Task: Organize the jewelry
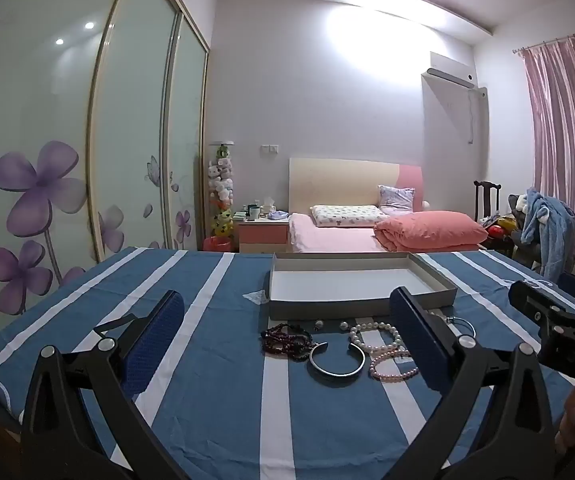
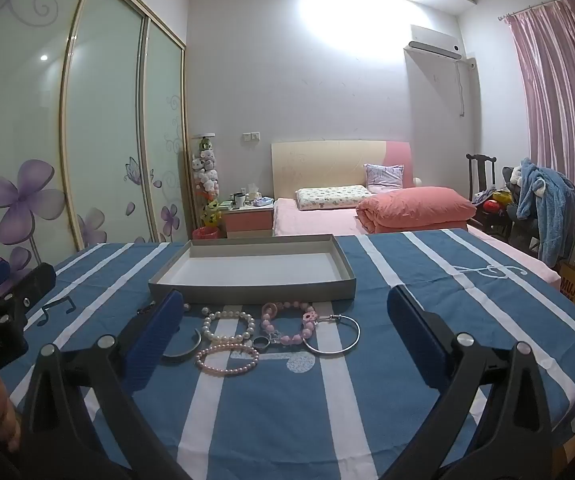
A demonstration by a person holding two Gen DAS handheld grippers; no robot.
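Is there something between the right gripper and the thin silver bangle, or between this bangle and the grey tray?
Nothing visible blocks either path. The right gripper is open above the cloth, the thin silver bangle lies ahead between its fingers, and the empty grey tray sits just beyond.

Each tool is built of matte black plastic arms shaped like open triangular frames, joined by round silver pivot pins. The fingers of the left tool and the right tool are faced with dark blue, finely textured pads.
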